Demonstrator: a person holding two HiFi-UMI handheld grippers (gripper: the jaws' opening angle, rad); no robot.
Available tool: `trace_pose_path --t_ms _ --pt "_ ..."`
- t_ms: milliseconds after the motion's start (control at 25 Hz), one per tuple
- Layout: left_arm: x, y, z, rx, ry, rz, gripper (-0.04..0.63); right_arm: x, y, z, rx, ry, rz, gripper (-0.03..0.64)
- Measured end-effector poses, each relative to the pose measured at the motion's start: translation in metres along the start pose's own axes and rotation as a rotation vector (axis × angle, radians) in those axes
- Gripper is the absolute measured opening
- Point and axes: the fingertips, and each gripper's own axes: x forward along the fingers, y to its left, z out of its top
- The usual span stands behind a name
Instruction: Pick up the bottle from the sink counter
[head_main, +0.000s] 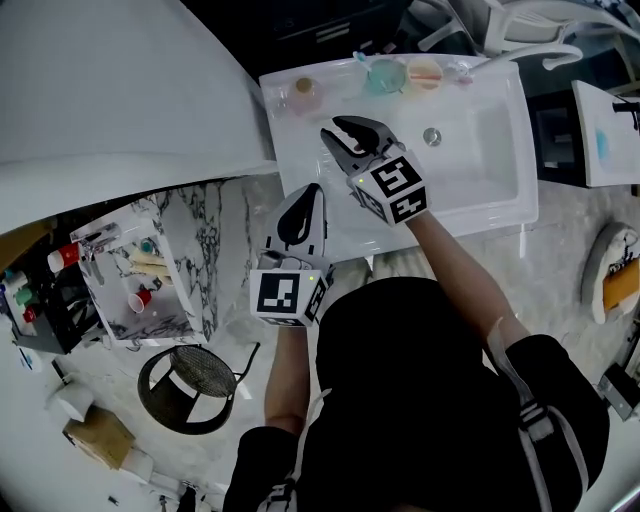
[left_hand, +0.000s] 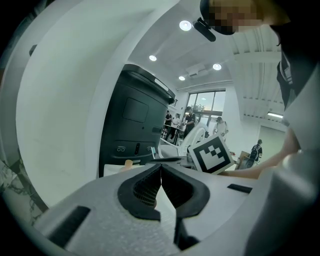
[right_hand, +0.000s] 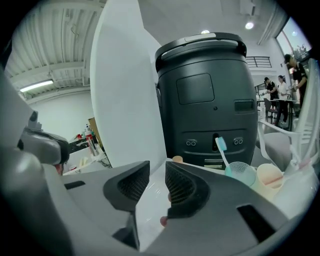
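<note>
One left gripper (head_main: 308, 197) hangs over the front left corner of the counter (head_main: 290, 160), its jaws pressed together with nothing in them. One small tan-capped bottle (head_main: 305, 93) stands at the counter's back left corner, close to the rim and apart from both tools. One right gripper (head_main: 340, 133) is over the bare strip left of the basin. Its jaws are a narrow gap apart and empty, with open counter between them and the bottle. Two cups stand further right along the back edge: a teal cup (head_main: 385, 76) holding one toothbrush (right_hand: 221, 146), and a peach cup (head_main: 424, 72). One drain (head_main: 432, 136) sits in the basin.
</note>
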Motion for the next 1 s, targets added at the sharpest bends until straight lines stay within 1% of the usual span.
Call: trace_pose_path --t_ms 160,360,680,1000 --pt "0.003 0.005 -0.003 0.0 0.009 0.001 0.02 0.017 -0.008 -0.007 -0.007 0.013 -0.026 0.12" --pt "0.006 0.01 -0.008 -0.005 0.025 -0.004 0.02 0.039 -0.019 -0.012 0.009 0.007 -0.045 0.129" --pt "0.005 0.012 -0.015 -0.023 0.036 -0.008 0.02 0.066 -0.031 -0.016 -0.021 0.022 -0.069 0.141" --pt "0.003 0.017 -0.018 -0.034 0.045 0.001 0.02 0.089 -0.039 -0.02 -0.029 0.033 -0.088 0.173"
